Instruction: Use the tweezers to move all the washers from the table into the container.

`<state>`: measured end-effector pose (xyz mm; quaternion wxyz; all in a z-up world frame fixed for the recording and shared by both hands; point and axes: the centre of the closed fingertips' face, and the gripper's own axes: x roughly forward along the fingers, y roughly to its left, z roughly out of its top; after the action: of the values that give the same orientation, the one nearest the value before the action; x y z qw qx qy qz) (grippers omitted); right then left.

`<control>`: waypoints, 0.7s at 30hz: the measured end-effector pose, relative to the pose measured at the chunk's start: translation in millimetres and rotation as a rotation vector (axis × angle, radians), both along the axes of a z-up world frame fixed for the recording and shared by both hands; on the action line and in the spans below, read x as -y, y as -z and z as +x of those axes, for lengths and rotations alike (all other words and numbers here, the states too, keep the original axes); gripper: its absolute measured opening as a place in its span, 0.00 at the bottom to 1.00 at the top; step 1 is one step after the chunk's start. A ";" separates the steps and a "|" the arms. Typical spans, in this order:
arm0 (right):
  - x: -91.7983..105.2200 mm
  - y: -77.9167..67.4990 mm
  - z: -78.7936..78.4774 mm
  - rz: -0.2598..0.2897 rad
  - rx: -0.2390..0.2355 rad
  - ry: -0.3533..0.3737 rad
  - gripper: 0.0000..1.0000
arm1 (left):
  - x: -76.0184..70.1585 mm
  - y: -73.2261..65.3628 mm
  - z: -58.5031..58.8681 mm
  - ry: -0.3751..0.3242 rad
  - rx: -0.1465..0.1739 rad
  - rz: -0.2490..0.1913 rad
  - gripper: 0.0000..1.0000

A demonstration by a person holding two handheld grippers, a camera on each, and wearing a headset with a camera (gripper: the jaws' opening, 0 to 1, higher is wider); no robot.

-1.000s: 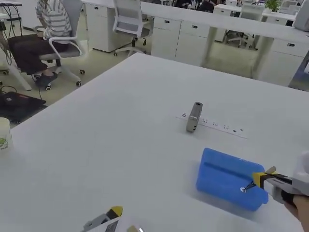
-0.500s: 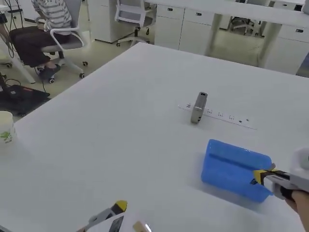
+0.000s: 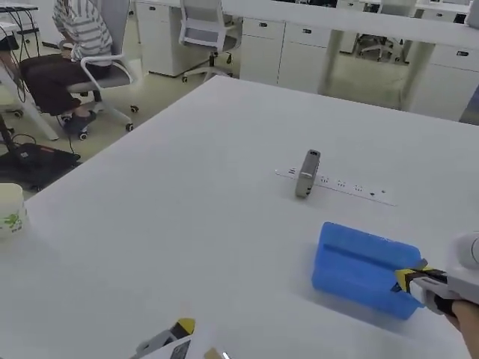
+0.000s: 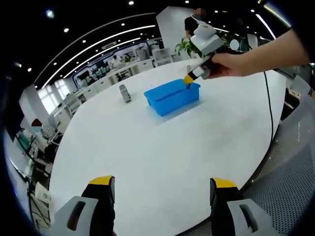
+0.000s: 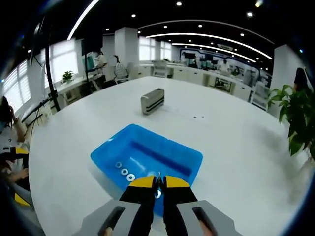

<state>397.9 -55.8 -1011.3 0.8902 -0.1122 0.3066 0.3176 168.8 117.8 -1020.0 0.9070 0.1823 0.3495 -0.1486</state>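
Note:
The blue container [image 5: 147, 157] lies just ahead of my right gripper [image 5: 158, 183], which is shut on thin metal tweezers [image 5: 158, 189] pointing down over its near rim. Three washers [image 5: 124, 171] lie in a row on the container floor near the front left. Whether the tweezers hold a washer I cannot tell. In the head view the right gripper [image 3: 408, 278] sits at the near right corner of the container [image 3: 359, 258]. My left gripper [image 4: 161, 183] is open and holds nothing, low over the table's near edge [image 3: 168, 338]. It looks at the container [image 4: 172, 96] and the right gripper [image 4: 189, 78].
A small silver box [image 3: 307, 173] stands beside a flat white power strip [image 3: 344, 185] behind the container. A paper cup [image 3: 9, 209] sits at the table's left edge. A person sits on an office chair [image 3: 90, 52] beyond the table, and desks line the back.
A second ago the tweezers' tips showed a washer over the container's near rim; now the tips are out of sight behind the right gripper. The head camera has shifted.

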 end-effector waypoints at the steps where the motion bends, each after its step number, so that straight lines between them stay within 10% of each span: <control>1: -0.5 -0.2 -0.2 0.009 -0.006 0.000 0.02 | -0.1 0.1 -0.1 0.000 -0.001 0.000 0.80; 11: 4.0 -13.3 -9.6 0.075 -0.008 0.016 0.02 | 4.0 -1.3 0.0 0.009 -0.010 -0.017 0.72; 21: -10.9 -54.0 -55.0 0.085 0.075 -0.108 0.01 | 24.0 -16.1 -0.7 0.074 0.005 -0.114 0.52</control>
<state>342.8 -44.9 -957.4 0.8867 -0.1028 0.2527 0.3734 168.1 93.8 -1003.9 0.9107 0.1434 0.3309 -0.2013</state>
